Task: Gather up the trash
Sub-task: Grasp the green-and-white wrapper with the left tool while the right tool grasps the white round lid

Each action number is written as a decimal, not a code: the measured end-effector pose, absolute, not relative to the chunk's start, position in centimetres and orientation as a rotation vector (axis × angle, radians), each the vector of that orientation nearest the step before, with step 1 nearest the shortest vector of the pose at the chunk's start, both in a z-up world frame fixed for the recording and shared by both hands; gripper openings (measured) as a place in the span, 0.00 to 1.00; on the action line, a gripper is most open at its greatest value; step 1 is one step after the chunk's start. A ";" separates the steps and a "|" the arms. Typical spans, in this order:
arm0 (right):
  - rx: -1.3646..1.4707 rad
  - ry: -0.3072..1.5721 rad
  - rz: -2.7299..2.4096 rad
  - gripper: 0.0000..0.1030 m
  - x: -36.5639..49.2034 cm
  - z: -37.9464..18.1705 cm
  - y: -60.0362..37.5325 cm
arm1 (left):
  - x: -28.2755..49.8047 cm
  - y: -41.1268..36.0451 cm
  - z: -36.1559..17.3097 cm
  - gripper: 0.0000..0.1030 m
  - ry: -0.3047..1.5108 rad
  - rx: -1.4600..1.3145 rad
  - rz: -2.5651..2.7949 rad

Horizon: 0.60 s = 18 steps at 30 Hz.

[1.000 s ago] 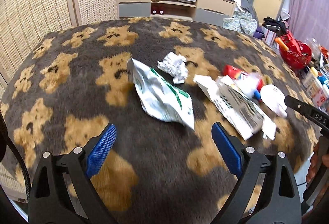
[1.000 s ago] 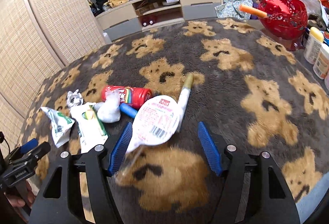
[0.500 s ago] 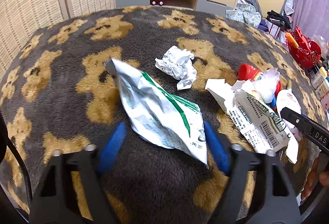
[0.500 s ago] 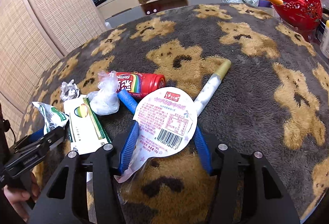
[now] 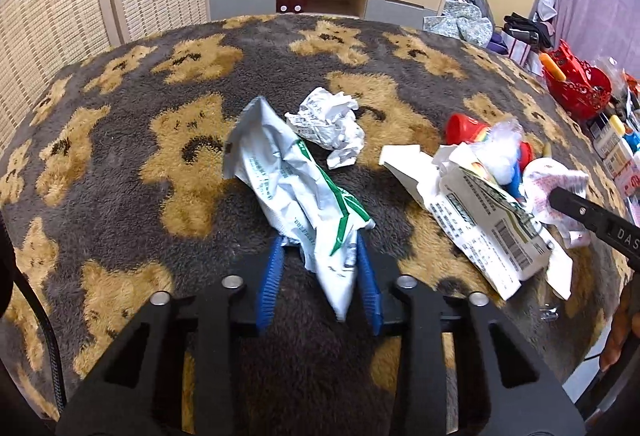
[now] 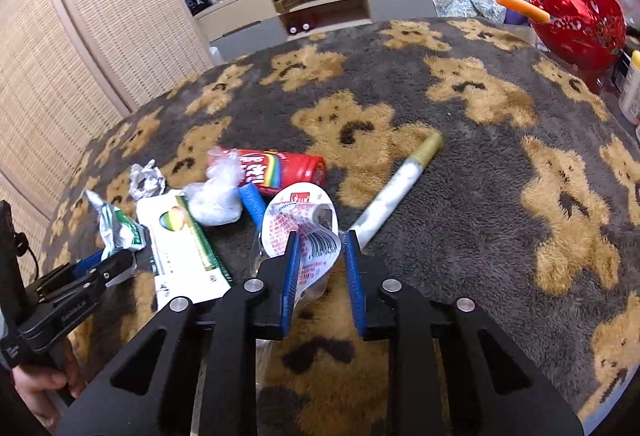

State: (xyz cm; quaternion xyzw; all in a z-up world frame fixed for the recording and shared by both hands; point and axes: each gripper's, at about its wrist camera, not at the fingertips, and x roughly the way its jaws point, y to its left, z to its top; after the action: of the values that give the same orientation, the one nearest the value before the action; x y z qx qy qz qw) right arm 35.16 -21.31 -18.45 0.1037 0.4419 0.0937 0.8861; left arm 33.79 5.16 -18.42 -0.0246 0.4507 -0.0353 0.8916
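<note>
On the bear-patterned blanket (image 5: 120, 196), the left gripper (image 5: 320, 248) is closing its jaws on the near end of the white-and-green wrapper (image 5: 296, 188), which stretches away toward eleven o'clock. At its two o'clock, the right gripper (image 6: 320, 244) is closing narrowly on the curled round foil lid (image 6: 304, 224), already buckled between the blue pads.

Trash is lying scattered on the surface (image 5: 120, 204). A foil bag (image 5: 296, 192) is sitting between the closing jaws of the left gripper (image 5: 320, 284); a paper ball (image 5: 326, 122) is lying just behind it. To its right, a flattened carton (image 5: 480, 224) is resting near a can (image 6: 280, 170). A peel-off lid (image 6: 304, 232) is lying between the closing jaws of the right gripper (image 6: 320, 276), a tube (image 6: 396, 184) slanting away to its right.
</note>
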 end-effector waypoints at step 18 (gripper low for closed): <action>0.167 0.805 0.199 0.17 29.5 -11.8 -22.5 | 26.0 3.6 -11.9 0.24 0.855 -0.023 -0.137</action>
State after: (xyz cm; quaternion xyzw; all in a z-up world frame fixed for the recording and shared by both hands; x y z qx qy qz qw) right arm 29.52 -22.51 -11.81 0.0808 0.3905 0.0964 0.9120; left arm 25.98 3.62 -11.90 -0.0113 0.4144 -0.0664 0.9076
